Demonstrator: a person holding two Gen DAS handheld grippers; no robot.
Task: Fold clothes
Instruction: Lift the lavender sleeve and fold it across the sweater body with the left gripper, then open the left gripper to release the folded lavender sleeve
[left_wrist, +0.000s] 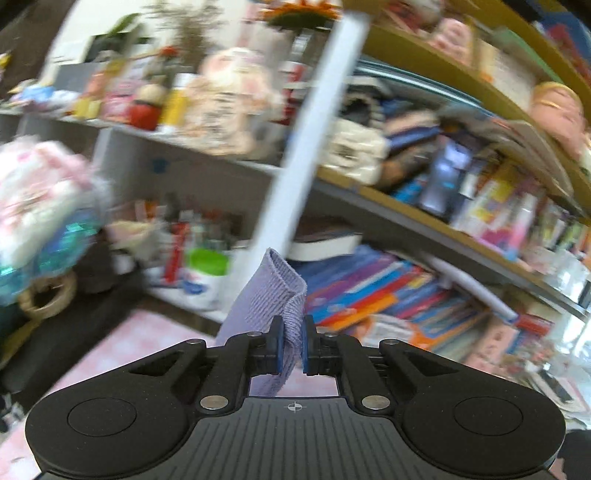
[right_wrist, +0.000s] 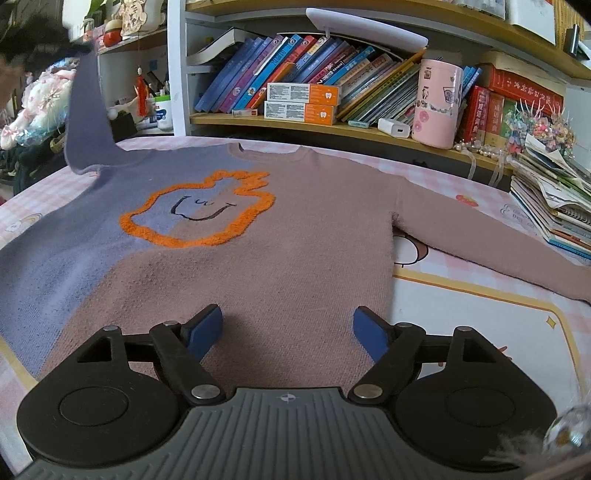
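Sweater (right_wrist: 229, 251) flat on table ahead of right gripper (right_wrist: 288, 328), jaws wide, empty. Left gripper (left_wrist: 293, 347) pinches lavender cuff (left_wrist: 269, 295), sleeve (right_wrist: 83, 110) lifted. Risk: thin pinch slips; pull drags body, wrinkles fold.

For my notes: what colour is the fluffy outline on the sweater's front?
Orange; the outline shows best in the right wrist view.

Left gripper (left_wrist: 293, 345): raised, aimed slightly below level at the shelves; blue pads (left_wrist: 281, 345) pinched tight on a fold of purple sleeve cuff (left_wrist: 271, 291).

Right gripper (right_wrist: 288, 332): tilted down toward the tabletop; jaws spread wide, blue pads (right_wrist: 205, 330) well apart, nothing pressed between them.
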